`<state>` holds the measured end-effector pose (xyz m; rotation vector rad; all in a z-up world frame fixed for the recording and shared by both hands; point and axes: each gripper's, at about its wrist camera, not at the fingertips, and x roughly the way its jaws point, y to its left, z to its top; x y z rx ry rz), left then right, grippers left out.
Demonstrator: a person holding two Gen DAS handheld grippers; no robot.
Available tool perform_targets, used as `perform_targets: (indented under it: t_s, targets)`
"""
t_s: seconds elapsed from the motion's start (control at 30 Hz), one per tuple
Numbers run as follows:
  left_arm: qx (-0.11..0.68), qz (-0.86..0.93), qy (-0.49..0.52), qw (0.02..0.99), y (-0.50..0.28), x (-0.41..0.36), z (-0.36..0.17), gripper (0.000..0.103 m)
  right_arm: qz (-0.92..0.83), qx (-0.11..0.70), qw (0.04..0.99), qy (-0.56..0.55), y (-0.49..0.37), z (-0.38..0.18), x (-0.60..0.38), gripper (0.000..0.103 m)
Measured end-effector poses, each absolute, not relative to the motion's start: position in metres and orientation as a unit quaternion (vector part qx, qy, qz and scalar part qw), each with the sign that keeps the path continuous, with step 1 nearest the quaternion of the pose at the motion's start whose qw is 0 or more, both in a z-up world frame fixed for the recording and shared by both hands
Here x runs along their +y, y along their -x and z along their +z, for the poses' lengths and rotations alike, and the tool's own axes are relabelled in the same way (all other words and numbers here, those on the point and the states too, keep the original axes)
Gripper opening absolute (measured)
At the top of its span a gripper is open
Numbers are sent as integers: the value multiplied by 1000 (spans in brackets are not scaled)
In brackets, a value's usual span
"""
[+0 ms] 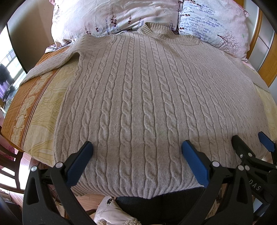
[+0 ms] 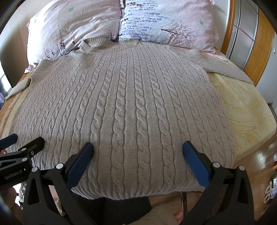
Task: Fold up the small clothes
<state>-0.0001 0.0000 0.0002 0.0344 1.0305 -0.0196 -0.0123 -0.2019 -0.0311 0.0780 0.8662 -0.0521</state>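
A beige cable-knit sweater (image 1: 138, 97) lies flat, front up, on the bed, collar at the far side by the pillows, hem at the near edge. It also fills the right wrist view (image 2: 124, 110). Its sleeves spread out to the left (image 1: 52, 64) and to the right (image 2: 225, 67). My left gripper (image 1: 137, 147) is open and empty over the hem, left of centre. My right gripper (image 2: 137, 147) is open and empty over the hem, right of centre; it also shows at the right of the left wrist view (image 1: 251, 140). The left gripper shows at the left edge of the right wrist view (image 2: 22, 140).
Two floral pillows (image 1: 112, 15) (image 2: 166, 22) lie behind the collar. A yellow and orange patterned bedspread (image 1: 36, 107) (image 2: 242, 107) covers the bed. A wooden headboard (image 2: 232, 29) stands at the far right. Wooden floor (image 2: 256, 166) shows below the bed's near edge.
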Motion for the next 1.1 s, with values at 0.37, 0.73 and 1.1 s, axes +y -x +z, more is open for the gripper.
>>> perform_targets:
  t_s: [0.37, 0.73, 1.1]
  targets:
    - [499, -11, -18, 866, -3, 0, 1, 101, -18, 411, 911, -35, 15, -31, -203, 102]
    - [482, -27, -26, 876, -5, 0, 1, 101, 49, 360, 931, -25, 9, -29, -215, 102]
    - [437, -74, -49, 895, -56, 1, 25, 101, -58, 358, 888, -283, -73, 6, -397, 82]
